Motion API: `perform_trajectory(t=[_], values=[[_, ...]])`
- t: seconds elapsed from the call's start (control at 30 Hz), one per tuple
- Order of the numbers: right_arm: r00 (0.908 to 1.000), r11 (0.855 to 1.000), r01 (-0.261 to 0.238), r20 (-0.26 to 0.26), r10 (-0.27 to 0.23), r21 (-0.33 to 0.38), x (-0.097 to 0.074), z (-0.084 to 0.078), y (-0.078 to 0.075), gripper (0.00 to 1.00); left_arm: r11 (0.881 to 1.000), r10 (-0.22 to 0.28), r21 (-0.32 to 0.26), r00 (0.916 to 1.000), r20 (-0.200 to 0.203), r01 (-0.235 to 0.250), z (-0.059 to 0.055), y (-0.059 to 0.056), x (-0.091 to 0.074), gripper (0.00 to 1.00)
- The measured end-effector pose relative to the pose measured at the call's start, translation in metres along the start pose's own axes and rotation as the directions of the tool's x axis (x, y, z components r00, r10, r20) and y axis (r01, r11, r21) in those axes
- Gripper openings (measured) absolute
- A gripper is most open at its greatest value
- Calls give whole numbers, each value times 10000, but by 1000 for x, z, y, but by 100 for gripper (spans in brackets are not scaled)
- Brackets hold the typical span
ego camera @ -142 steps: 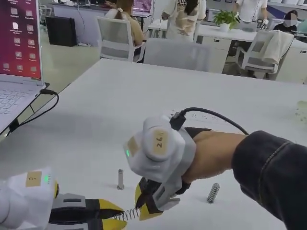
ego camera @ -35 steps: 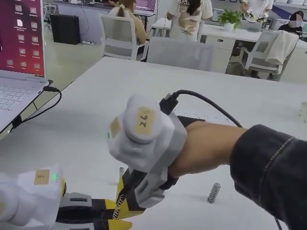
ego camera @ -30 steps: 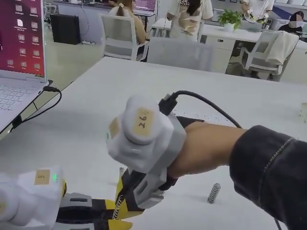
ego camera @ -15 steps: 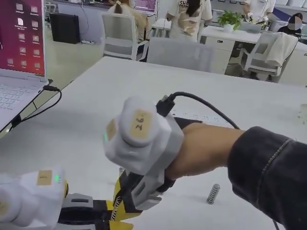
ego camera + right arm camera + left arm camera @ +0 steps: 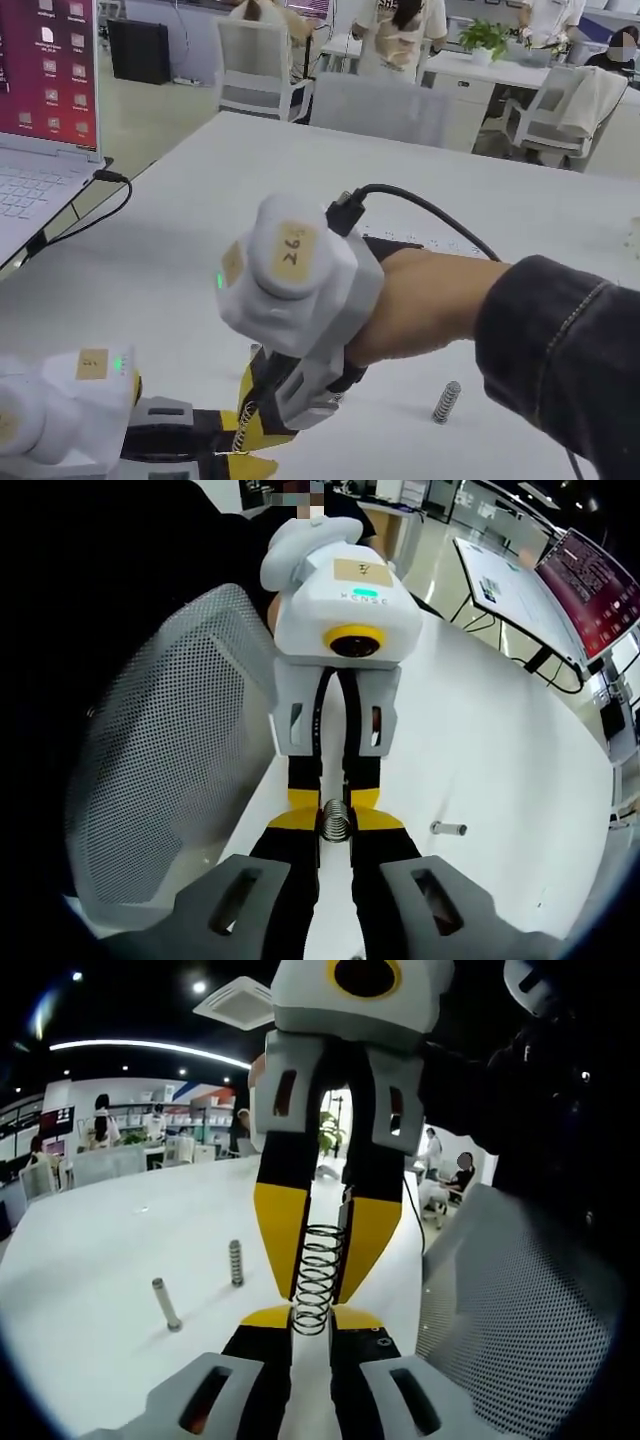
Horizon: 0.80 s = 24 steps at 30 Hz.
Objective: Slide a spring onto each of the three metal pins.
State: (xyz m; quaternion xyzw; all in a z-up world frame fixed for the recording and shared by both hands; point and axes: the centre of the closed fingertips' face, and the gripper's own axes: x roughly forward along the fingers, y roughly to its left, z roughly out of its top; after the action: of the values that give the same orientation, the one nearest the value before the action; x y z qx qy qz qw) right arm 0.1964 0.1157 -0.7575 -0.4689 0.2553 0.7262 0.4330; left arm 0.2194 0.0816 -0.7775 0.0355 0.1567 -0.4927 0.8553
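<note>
A small steel spring (image 5: 240,432) is pinched between both grippers low over the white table (image 5: 180,230). My left gripper (image 5: 235,452) comes in from the bottom left, its jaws shut on the spring's near end (image 5: 312,1310). From above, my right gripper (image 5: 258,425) reaches down and its yellow pads (image 5: 280,1240) press the coil from both sides. The right gripper view looks down the spring (image 5: 335,823) end-on. One bare metal pin (image 5: 165,1303) stands on the table, and a second spring (image 5: 445,401) stands upright further right.
An open laptop (image 5: 40,110) with its black cable (image 5: 90,215) sits at the table's left edge. A white power strip (image 5: 425,243) lies behind the right hand. A mesh chair back (image 5: 150,750) is close behind the grippers. Chairs and people are at the far end.
Since 4.7 s ago my right gripper has moved left over the left gripper's jaws, tipping the spring from lying flat to nearly upright and covering the pin. Little differs over the last second.
</note>
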Motion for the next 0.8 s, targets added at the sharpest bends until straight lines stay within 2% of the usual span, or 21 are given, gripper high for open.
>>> perform_trajectory(t=[0.17,0.8], values=[[10000,10000,10,-55,-10,-1,0,-2,-2,8,9999,88,-63,10000,-2,-88,-2,1,-1,10],[9996,9995,241,-150,-238,225,-7,-11,-13,8,9947,913,-491,9957,149,-905,-5,16,-8,40]])
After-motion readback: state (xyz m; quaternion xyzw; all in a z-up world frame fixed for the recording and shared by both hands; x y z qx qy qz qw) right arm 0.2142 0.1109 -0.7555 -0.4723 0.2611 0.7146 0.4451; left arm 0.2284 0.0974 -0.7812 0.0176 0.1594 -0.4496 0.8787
